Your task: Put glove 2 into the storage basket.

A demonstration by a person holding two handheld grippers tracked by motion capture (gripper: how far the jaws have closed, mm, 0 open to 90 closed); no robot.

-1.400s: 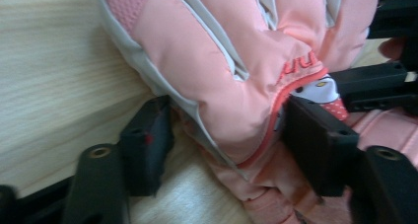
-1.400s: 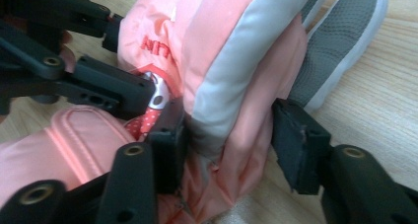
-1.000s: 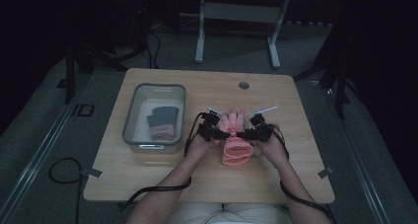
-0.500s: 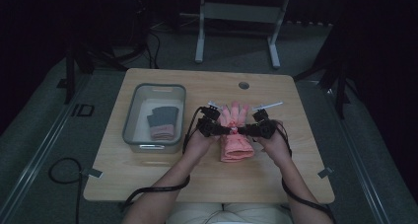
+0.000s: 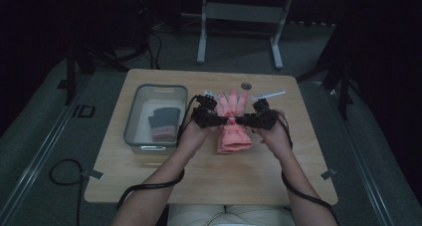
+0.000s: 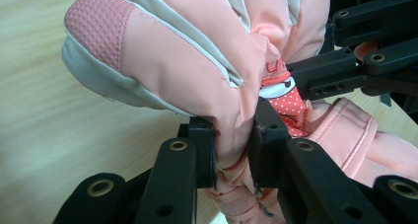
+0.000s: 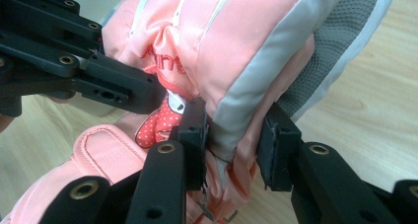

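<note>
I hold a pink glove [image 5: 233, 129] up over the table [image 5: 149, 171], and the glove is my landmark. On its near side my two hands come in from the table's near edge. My left gripper [image 5: 219, 119] is at the glove's left side. Its jaws are squeezed tight on the bunched wrist part of the glove [image 6: 236, 130]. My right gripper [image 5: 239, 120] is at the glove's right side. Its jaws stand a bit wider and pinch the glove's edge [image 7: 231, 135]; the cloth touches the left pad, but I cannot tell if the right pad touches it. The glove's cuff hangs toward me and its fingers point away. To the left of the glove sits a clear bin [image 5: 133, 131] with dark folded things [image 5: 164, 119] inside. Past the glove, a small round hole [image 5: 246, 86] is in the table.
</note>
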